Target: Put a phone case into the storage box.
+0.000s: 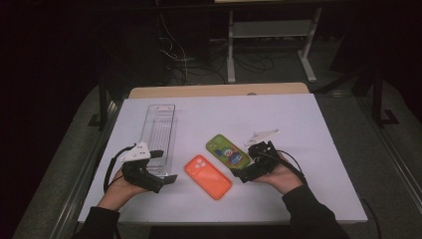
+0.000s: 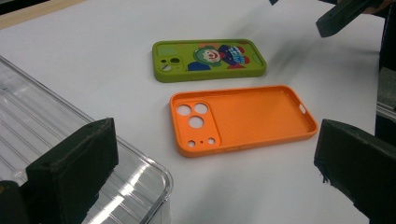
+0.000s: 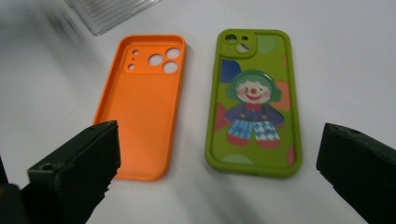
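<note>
An orange phone case lies hollow side up near the table's front middle. Beside it, to its right and a little farther back, lies a green case with a clown picture. A clear plastic tray stands to the left. My left gripper is open at the tray's near right corner, facing the orange case. My right gripper is open just right of the green case, with nothing between its jaws.
The white table top has a wooden strip along its far edge. Beyond it are a metal frame and floor cables in the dark. Both forearms come in from the front edge.
</note>
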A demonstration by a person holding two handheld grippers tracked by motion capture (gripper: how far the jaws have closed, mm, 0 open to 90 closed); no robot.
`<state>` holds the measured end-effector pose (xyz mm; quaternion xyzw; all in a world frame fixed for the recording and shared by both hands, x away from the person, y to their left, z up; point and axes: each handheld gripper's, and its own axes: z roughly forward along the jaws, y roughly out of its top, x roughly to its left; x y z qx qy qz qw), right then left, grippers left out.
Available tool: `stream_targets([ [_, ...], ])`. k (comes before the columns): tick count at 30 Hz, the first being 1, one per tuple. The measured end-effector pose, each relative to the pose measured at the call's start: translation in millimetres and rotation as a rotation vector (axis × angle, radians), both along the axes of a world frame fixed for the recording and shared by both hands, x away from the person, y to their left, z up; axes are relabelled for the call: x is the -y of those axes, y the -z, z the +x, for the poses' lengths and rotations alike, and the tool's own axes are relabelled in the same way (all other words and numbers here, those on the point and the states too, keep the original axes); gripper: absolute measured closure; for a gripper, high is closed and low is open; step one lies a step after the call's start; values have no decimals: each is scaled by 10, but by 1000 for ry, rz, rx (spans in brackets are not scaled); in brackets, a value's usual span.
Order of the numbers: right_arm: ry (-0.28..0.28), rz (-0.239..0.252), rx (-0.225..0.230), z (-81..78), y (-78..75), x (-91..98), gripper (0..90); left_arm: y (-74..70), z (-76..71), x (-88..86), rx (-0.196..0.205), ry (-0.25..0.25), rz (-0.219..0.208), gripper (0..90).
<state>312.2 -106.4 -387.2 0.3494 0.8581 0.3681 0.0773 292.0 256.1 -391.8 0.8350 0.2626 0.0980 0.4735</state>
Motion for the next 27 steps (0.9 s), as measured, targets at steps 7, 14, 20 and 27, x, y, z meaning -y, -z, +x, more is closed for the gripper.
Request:
stream_targets([
  [7,-23,-10,-16,42,29,-244,0,-3,-1,-2,-3,-1,-3,0],
  [14,-56,-29,-20,49,78,-493,0,-3,-1,-1,-3,-2,-4,0],
  [20,-93,-46,-34,40,147,-714,0,-3,-2,-5,-2,-4,-6,0],
  [27,-112,-72,-52,41,253,-893,0,-4,3,-11,0,-1,-6,0],
])
